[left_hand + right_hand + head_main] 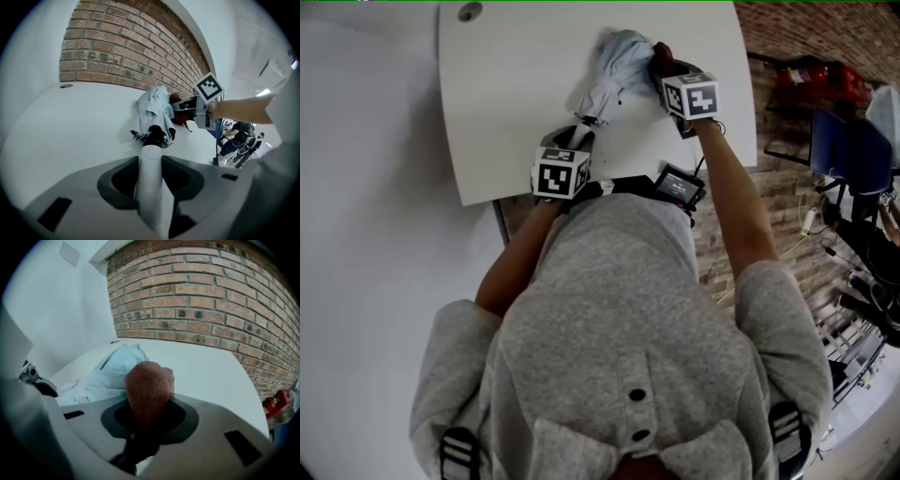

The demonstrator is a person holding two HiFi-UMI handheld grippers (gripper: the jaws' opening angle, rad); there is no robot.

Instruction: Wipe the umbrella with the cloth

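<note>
With the left tool clamped on the umbrella handle to pin the folded umbrella against the tabletop, draw the right tool, pinching the reddish cloth, along the canopy in steady, overlapping strokes.
</note>
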